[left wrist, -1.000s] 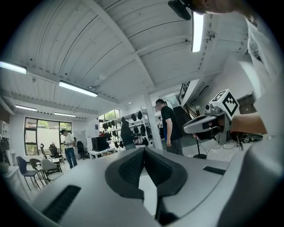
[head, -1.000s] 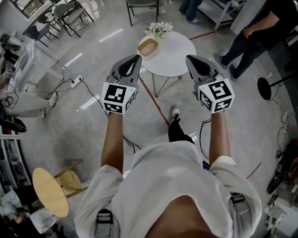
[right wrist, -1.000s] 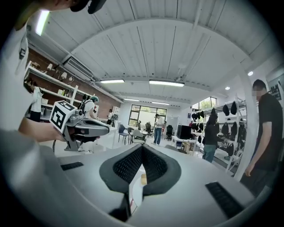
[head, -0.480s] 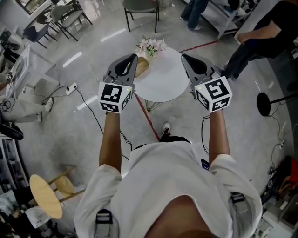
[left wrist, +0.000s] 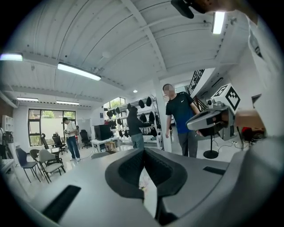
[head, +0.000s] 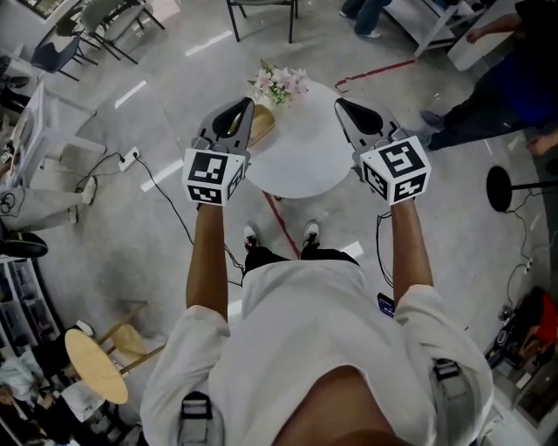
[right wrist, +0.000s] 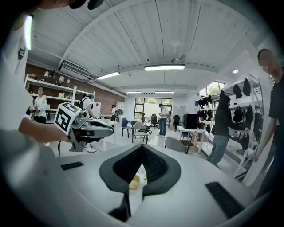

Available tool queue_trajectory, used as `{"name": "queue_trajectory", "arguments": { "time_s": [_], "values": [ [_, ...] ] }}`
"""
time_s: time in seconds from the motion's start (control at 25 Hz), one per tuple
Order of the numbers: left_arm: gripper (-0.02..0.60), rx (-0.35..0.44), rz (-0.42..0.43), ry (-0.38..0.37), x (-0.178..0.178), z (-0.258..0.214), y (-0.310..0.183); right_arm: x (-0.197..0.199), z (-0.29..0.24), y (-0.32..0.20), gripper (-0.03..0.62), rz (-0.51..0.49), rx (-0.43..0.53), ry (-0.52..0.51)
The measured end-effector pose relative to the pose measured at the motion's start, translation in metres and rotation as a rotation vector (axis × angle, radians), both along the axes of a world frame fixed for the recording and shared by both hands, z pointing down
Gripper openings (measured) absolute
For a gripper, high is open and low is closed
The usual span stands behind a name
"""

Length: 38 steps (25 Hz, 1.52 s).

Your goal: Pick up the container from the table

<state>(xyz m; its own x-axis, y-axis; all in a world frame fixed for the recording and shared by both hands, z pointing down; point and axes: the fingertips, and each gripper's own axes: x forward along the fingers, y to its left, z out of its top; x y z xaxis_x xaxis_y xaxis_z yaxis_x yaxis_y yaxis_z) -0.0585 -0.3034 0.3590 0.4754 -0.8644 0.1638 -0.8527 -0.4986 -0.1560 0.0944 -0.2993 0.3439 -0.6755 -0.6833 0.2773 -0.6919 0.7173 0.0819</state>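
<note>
A shallow tan container [head: 262, 123] sits on the left part of a round white table [head: 305, 155], beside a small bunch of pink flowers [head: 279, 84]. My left gripper [head: 248, 104] is held over the table's left edge, shut and empty, and its tip covers part of the container. Over the table's right edge my right gripper [head: 341, 104] is also shut with nothing in it. In the right gripper view the container [right wrist: 134, 182] shows through the slit below the closed tips [right wrist: 143, 146]. The left gripper view shows its closed jaws [left wrist: 144, 150] and the room beyond.
Two people stand at the upper right [head: 523, 83], near a black round stand base [head: 509, 186]. A chair [head: 260, 10] stands behind the table. Cables [head: 155, 174] run over the floor on the left, and a wooden stool [head: 94, 366] is at the lower left.
The person has walked up to the table. Both grippers moved forward from short of it to over its edges, and the left tip now overlaps the container. Both stayed shut.
</note>
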Motion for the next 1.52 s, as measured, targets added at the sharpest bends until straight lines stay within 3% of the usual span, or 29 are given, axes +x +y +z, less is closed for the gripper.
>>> {"name": "queue_trajectory", "arguments": {
  "time_s": [0.24,0.44,0.64,0.72,1.04,1.32,1.52],
  "values": [
    [0.014,-0.143,0.031,-0.016,-0.042,0.072,-0.034,-0.039,0.043,-0.027,0.012,0.041,-0.047,0.047],
    [0.014,-0.268,0.057,-0.013,-0.076,0.142,-0.055,-0.072,0.095,-0.045,0.014,0.077,-0.149,0.049],
    [0.015,-0.453,0.127,0.026,-0.093,0.227,-0.063,-0.097,0.14,-0.054,0.014,0.111,-0.232,0.064],
    [0.094,-0.543,0.157,0.015,-0.096,0.267,-0.062,-0.103,0.158,-0.056,0.014,0.123,-0.264,0.077],
    [0.131,-0.746,0.237,-0.128,-0.09,0.384,-0.054,-0.107,0.223,-0.059,0.014,0.135,-0.368,0.124],
    [0.15,-0.774,0.374,-0.348,-0.071,0.427,-0.042,-0.099,0.258,-0.049,0.014,0.143,-0.456,0.109],
    [0.132,-0.795,0.398,-0.531,-0.074,0.449,-0.038,-0.086,0.269,-0.038,0.014,0.16,-0.508,0.055]
  ]
}}
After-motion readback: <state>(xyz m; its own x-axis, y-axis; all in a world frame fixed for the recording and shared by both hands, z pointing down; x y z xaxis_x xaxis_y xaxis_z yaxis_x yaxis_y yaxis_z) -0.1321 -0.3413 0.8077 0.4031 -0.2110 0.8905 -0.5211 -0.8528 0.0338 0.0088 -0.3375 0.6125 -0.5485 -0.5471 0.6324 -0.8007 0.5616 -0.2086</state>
